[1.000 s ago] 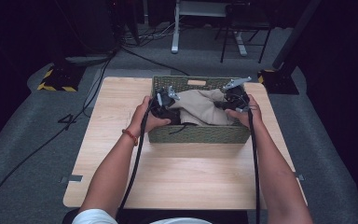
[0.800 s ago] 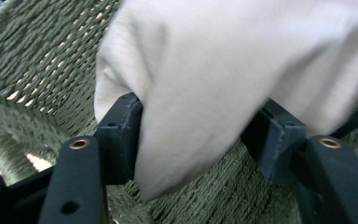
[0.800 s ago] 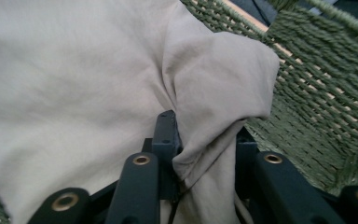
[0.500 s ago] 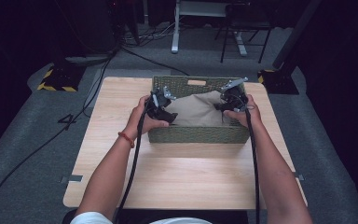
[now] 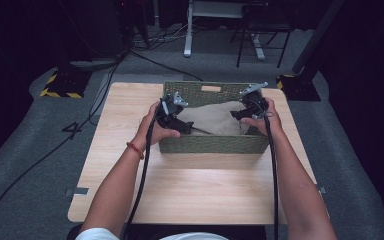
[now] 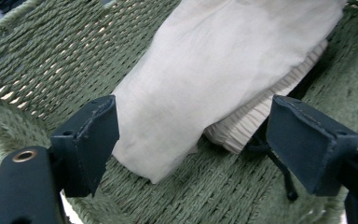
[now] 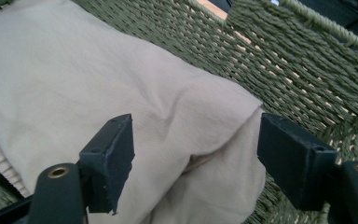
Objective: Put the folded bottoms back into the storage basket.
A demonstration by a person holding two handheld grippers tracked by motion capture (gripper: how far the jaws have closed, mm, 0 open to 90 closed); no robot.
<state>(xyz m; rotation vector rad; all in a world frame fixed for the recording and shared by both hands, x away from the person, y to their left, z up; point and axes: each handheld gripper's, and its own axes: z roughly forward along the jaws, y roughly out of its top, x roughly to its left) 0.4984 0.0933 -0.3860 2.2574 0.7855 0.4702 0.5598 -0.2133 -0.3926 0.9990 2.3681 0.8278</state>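
Both grippers' jaws just opened wide, one beige cloth (image 5: pixel 215 117) released, one green basket (image 5: pixel 212 144).

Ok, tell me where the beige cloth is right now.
In the high view the beige cloth lies folded inside the green woven basket at the table's far middle, between the left gripper and the right gripper.

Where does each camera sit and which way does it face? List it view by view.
High view: above the person's side, looking forward and down on the table; both forearms, left gripper and right gripper show.
Left gripper view: between its open jaws, into the green basket at the beige cloth.
Right gripper view: between its open jaws, at the cloth's fold.
All share basket and cloth.
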